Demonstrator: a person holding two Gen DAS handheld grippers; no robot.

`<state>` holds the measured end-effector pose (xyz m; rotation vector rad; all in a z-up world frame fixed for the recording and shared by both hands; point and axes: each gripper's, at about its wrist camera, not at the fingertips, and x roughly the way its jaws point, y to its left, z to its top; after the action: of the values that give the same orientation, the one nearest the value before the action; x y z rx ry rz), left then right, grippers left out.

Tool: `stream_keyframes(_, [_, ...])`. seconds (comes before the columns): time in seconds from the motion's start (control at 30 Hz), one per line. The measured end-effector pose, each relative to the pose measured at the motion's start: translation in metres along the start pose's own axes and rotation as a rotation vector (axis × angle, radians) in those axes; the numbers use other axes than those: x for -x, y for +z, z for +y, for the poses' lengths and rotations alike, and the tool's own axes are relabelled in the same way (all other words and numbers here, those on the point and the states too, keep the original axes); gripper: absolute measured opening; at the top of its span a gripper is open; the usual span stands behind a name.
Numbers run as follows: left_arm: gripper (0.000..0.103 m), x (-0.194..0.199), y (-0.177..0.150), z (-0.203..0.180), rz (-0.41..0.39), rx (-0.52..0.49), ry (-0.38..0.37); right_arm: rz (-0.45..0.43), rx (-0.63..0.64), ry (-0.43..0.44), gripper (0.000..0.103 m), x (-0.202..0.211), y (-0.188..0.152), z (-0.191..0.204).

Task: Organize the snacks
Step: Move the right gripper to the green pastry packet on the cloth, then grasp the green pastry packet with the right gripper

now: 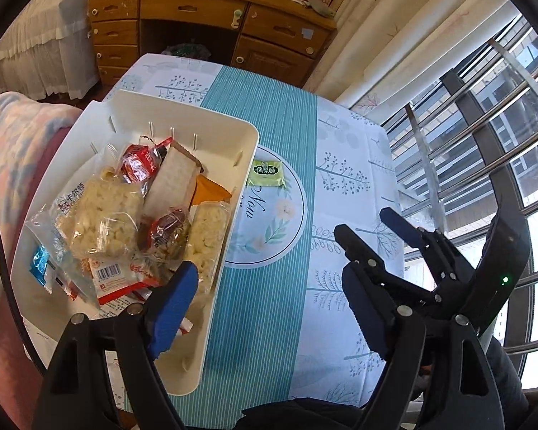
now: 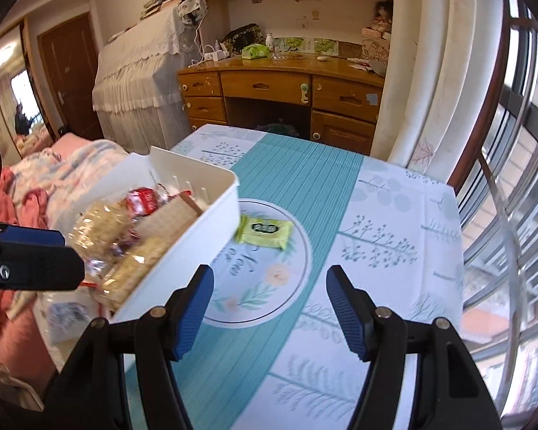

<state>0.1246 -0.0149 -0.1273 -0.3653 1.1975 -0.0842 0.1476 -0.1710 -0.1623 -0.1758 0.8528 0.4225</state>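
A white bin on the table's left side holds several wrapped snacks: puffed rice bars, red-wrapped sweets and a barcoded packet. One green snack packet lies on the tablecloth just right of the bin. My left gripper is open and empty, its left finger over the bin's near corner. My right gripper is open and empty above the tablecloth, short of the green packet; it also shows in the left wrist view.
The table wears a teal and white patterned cloth. A wooden desk stands beyond the far edge. A bed with pink bedding lies left. A curtain and window bars are on the right.
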Motion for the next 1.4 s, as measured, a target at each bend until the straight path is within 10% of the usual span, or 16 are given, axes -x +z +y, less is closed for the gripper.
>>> stream_keyframes(1.4, [0.082, 0.001, 0.013, 0.068, -0.031, 0.092, 0.411, 0.062, 0.335, 0.026, 0.070, -0.174, 0.016, 0.033])
